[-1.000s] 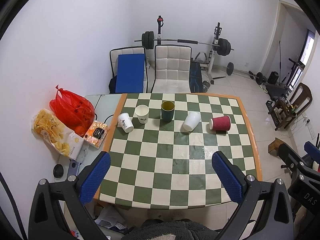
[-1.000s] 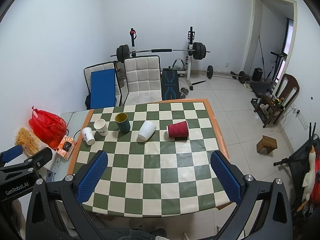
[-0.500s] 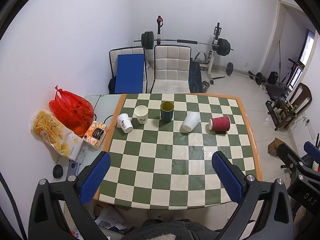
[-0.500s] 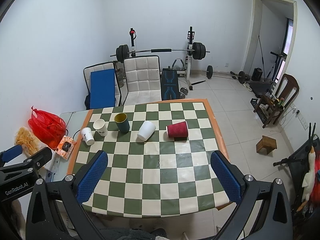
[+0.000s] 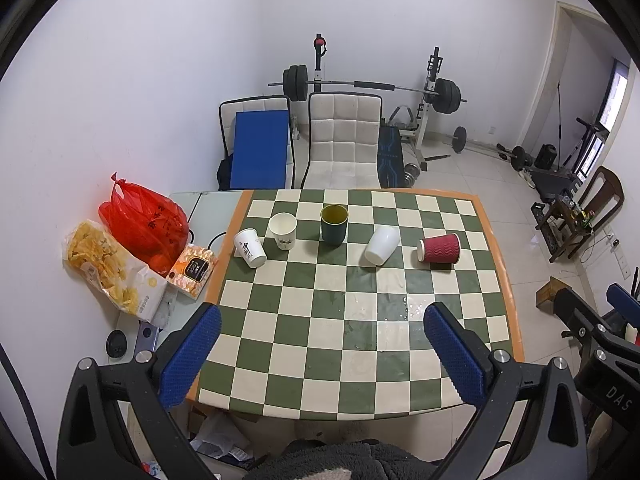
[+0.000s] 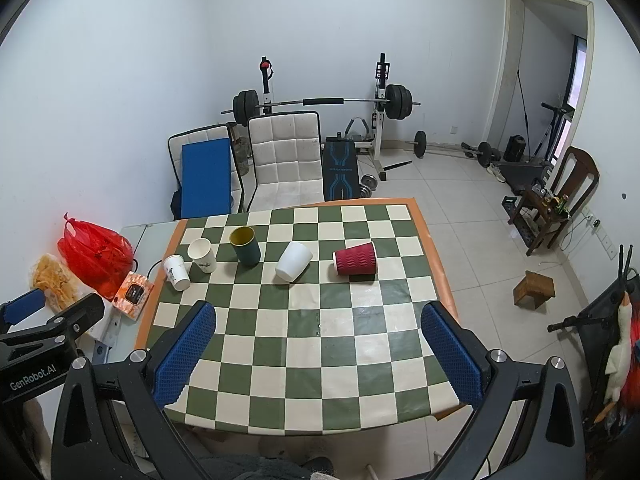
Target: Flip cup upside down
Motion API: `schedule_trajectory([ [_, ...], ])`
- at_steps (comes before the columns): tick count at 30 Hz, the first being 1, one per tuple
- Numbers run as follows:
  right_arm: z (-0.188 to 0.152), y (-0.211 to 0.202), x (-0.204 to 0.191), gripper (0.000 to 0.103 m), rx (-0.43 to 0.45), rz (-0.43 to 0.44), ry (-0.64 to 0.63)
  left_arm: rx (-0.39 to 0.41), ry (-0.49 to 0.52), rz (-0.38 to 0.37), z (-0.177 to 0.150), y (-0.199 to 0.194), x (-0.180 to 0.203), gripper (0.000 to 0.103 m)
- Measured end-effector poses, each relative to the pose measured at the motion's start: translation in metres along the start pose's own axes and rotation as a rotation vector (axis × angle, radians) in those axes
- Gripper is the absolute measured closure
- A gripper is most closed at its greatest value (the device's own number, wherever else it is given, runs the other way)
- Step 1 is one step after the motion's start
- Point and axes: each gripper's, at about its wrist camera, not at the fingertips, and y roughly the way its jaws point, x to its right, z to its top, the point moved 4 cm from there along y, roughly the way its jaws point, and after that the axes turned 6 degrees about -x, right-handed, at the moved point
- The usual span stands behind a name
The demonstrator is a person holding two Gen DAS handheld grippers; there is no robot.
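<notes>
Several cups stand in a row at the far side of the checkered table (image 5: 360, 344). A white printed paper cup (image 5: 249, 247) lies tilted at the left. A second white paper cup (image 5: 283, 231) and a dark green cup (image 5: 334, 224) stand upright. A plain white cup (image 5: 382, 245) and a red ribbed cup (image 5: 438, 247) lie on their sides. The same row shows in the right wrist view, with the green cup (image 6: 245, 245) and red cup (image 6: 355, 261). My left gripper (image 5: 320, 352) and right gripper (image 6: 318, 352) are open and empty, held high above the near table edge.
A red plastic bag (image 5: 144, 220), a snack bag (image 5: 108, 268) and an orange box (image 5: 194, 266) sit on a side table left of the checkered table. Two chairs (image 5: 344, 140) and a barbell rack (image 5: 360, 86) stand behind. A small wooden stool (image 6: 534, 288) is on the floor at right.
Both views have shifted very slightly; the cups have not moved and both grippers stay open.
</notes>
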Motion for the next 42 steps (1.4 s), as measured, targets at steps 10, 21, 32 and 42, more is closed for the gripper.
schedule_trajectory([
  [10,0.001,0.001,0.002,0.000,0.000,0.002,0.001,0.002,0.003,0.001,0.000,0.000,0.000,0.000],
  [21,0.004,0.000,0.002,0.000,0.002,0.000,0.000,0.004,0.002,0.001,0.000,-0.001,0.000,0.000],
  [32,0.003,0.000,0.002,0.000,0.001,0.002,0.005,0.005,0.002,0.002,-0.001,-0.001,-0.001,0.000],
  [42,0.024,0.032,0.001,0.000,-0.010,-0.008,0.112,0.012,0.027,0.068,0.033,0.040,0.006,0.000],
])
